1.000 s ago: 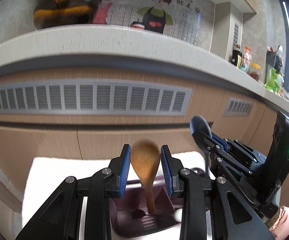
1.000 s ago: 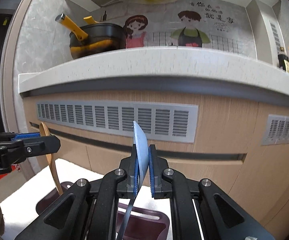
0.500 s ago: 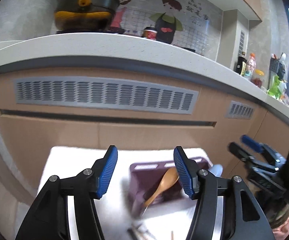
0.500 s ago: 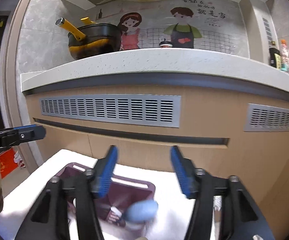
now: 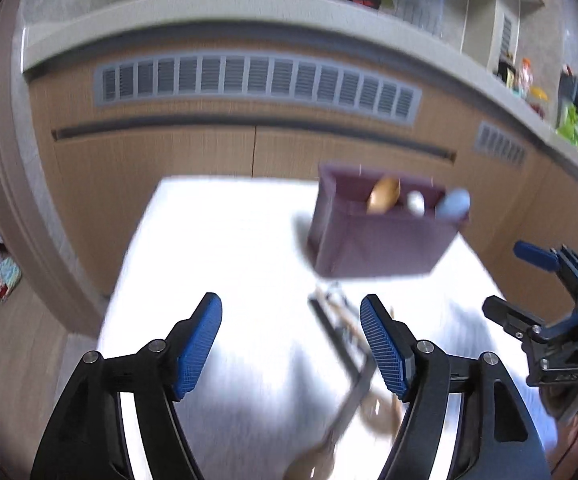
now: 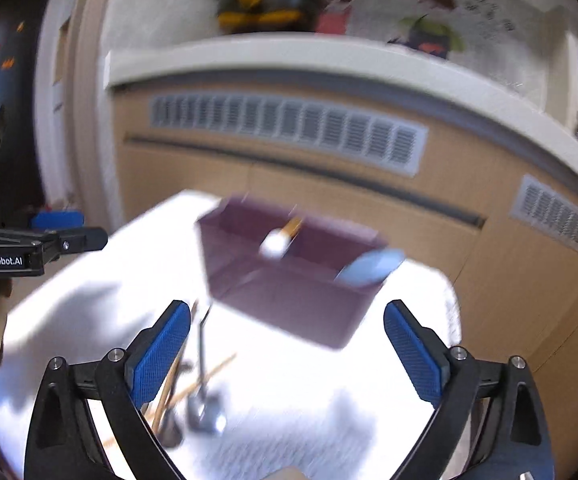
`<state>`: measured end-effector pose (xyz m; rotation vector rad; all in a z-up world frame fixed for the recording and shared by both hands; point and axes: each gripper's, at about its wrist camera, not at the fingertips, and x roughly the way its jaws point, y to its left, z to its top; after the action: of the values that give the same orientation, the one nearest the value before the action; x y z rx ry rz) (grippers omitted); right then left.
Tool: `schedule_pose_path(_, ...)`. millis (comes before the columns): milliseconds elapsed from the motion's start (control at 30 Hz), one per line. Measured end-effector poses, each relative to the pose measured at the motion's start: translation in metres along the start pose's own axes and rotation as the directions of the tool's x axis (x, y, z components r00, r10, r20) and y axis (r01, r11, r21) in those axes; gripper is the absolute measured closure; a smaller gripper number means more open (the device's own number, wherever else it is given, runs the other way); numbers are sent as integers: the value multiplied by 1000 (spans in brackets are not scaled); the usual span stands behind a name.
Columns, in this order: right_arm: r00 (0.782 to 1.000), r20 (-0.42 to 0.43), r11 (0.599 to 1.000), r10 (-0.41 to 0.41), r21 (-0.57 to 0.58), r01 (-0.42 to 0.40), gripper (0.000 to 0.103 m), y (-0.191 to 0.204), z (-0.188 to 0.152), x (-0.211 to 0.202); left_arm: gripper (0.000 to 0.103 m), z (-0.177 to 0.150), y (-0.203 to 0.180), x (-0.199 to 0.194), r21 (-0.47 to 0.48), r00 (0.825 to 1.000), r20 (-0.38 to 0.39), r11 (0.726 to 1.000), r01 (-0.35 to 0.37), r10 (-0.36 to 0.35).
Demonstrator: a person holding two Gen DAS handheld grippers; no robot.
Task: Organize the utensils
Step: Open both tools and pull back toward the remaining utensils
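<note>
A purple utensil box (image 5: pixel 381 236) (image 6: pixel 289 280) stands on the white table (image 5: pixel 217 248). A wooden spoon (image 5: pixel 384 195), a white utensil (image 5: pixel 415 203) and a light blue spoon (image 5: pixel 453 202) (image 6: pixel 371 266) stick out of it. Loose metal spoons and chopsticks (image 5: pixel 349 364) (image 6: pixel 197 384) lie on the table in front of the box. My left gripper (image 5: pixel 291 348) is open and empty above them. My right gripper (image 6: pixel 287 352) is open and empty, pulled back from the box. Both views are blurred.
Wooden cabinet fronts with grey vent grilles (image 5: pixel 257 80) rise behind the table under a pale counter (image 6: pixel 329 56). A yellow-handled pot (image 6: pixel 265 4) sits on the counter. Bottles and jars (image 5: pixel 529 80) stand at the far right.
Both grippers released their spoons into the box, opened wide and pulled back and up. The wooden spoon and the blue spoon now rest in the box.
</note>
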<state>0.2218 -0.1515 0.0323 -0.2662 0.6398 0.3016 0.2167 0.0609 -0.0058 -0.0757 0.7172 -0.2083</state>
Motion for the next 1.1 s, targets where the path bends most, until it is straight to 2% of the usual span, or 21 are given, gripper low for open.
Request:
schedule_pose_path(133,997,-80,1000,-3,-31,1,6,12,-30,6,29,-27,-1,1,6,998,-61,1000,19,-18)
schedule_pose_path(300,985,-169,999,44,19,-42,6,10,-61,16,29,-58,-14,3,64,989,-141,997,44,-34)
schedule_pose_path(333,983,-177,999,48,31,-43,10,8,-64,19,29,-64,-16,3,69,987,-155,996,53,-42)
schedule_pose_path(400,975,-203,996,85,55,-76,27,7,-69,22,29,-69,-17,2,72,982,-178,995,69,-56)
schedule_pose_path(467,967,-222,991,127,66,-115,48,9,-70,24,29,-76,-20,0,80,979,-192,993,83,-66)
schedule_pose_path(533,963,-220,988,153,59,-143,54,15,-70,22,29,-80,-24,-1,68,974,-203,991,117,-101)
schedule_pose_path(600,968,-207,989,145,30,-142,54,22,-68,19,30,-83,-33,0,47,968,-207,987,151,-138)
schedule_pose_path(667,972,-199,992,126,20,-125,54,26,-65,19,46,-83,-44,2,47,967,-201,984,172,-159)
schedule_pose_path(700,972,-198,992,124,27,-121,53,25,-65,18,49,-83,-51,4,50,965,-203,983,178,-164)
schedule_pose_path(833,977,-188,994,99,70,-87,52,16,-70,11,54,-81,-70,16,35,956,-226,980,198,-185)
schedule_pose_path(900,980,-183,994,76,89,-60,52,10,-75,7,54,-81,-78,22,28,956,-237,983,181,-170)
schedule_pose_path(1100,986,-167,981,10,194,23,52,-9,-92,-8,54,-74,-78,43,-75,968,-242,996,54,-70)
